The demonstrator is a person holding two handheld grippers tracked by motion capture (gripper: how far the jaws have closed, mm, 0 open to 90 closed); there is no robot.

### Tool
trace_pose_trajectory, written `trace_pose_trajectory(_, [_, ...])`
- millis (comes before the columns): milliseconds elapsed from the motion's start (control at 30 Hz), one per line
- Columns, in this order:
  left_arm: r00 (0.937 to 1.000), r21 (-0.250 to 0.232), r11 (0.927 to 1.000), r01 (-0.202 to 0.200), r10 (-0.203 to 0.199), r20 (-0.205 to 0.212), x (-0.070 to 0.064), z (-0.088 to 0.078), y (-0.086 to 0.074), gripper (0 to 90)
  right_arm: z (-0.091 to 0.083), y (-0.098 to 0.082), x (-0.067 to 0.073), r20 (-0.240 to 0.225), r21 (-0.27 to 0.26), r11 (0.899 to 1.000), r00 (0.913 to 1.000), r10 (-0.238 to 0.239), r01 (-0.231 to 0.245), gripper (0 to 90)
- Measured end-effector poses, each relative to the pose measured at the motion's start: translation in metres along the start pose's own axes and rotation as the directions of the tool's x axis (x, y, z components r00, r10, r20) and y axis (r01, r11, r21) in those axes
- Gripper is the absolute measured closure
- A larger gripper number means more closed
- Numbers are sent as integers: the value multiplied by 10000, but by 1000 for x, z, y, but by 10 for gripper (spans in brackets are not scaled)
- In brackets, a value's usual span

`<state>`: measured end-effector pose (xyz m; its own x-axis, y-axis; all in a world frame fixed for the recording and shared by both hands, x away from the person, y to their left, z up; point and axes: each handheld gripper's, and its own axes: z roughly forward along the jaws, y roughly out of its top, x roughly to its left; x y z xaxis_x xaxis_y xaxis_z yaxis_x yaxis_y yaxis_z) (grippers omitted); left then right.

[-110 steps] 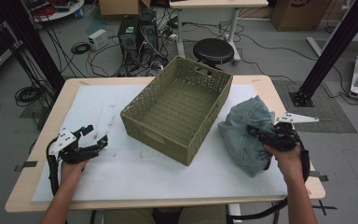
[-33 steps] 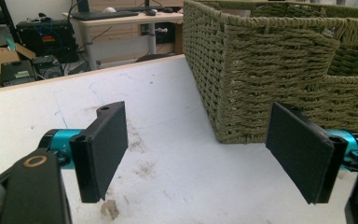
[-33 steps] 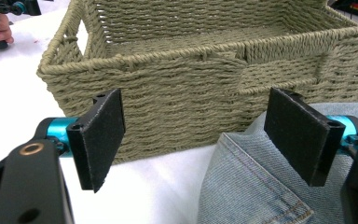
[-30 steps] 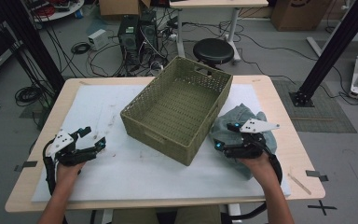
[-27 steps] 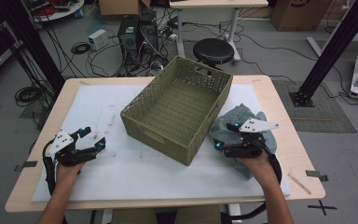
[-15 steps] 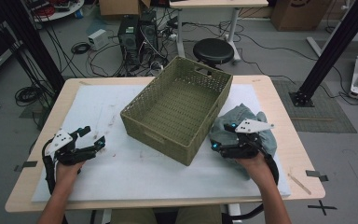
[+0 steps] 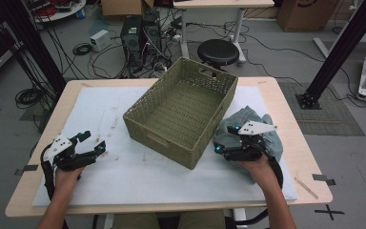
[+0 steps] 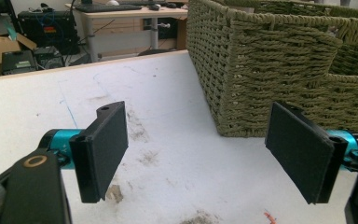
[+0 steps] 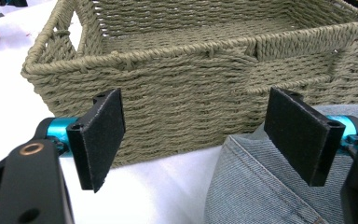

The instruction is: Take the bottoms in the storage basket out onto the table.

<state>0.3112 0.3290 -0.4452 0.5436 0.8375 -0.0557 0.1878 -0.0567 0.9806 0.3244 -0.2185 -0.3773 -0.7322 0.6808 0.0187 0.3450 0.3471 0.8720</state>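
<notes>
Jeans [image 7: 262, 131] | right gripper [image 7: 219, 149] moved left toward basket [image 7: 181, 109], open

Denim garment [image 7: 262, 131]: blue-grey, crumpled in a heap, lying on the table just beside the woven basket [image 7: 181, 107].

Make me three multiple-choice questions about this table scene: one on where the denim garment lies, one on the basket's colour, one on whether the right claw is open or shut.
1. Where does the denim garment lie?
A. inside the basket
B. on the table beside the basket
C. on the floor

2. What colour is the basket?
A. olive green
B. red
C. white

3. How is the right claw?
A. shut on the garment
B. shut on nothing
C. open

Answers:
1 B, the high view shows it against the basket's right side.
2 A, its weave is olive green.
3 C, its jaws stand wide apart above the denim.
</notes>
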Motion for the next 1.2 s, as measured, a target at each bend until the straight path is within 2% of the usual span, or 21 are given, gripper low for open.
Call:
trace_pose_trajectory(567, [9999, 52, 9999, 97, -97, 87, -2, 5, 1, 212, 7, 1, 0, 152, 153, 9999, 9999, 60, -63, 210])
trace_pose_trajectory(700, [9999, 84, 9999, 90, -90, 66, -2, 5, 1, 213, 25, 8, 0, 152, 521, 9986, 9999, 2, -10, 210])
trace_pose_trajectory(933, [9999, 139, 9998, 125, -126, 31, -1, 6, 0, 212, 44, 15, -2, -52, 858, 9963, 10000, -44, 48, 210])
trace_pose_trajectory(1200, [9999, 151, 9998, 140, -140, -2, -1, 5, 0, 213, 38, 17, -2, -74, 720, 9974, 10000, 15, -10, 210])
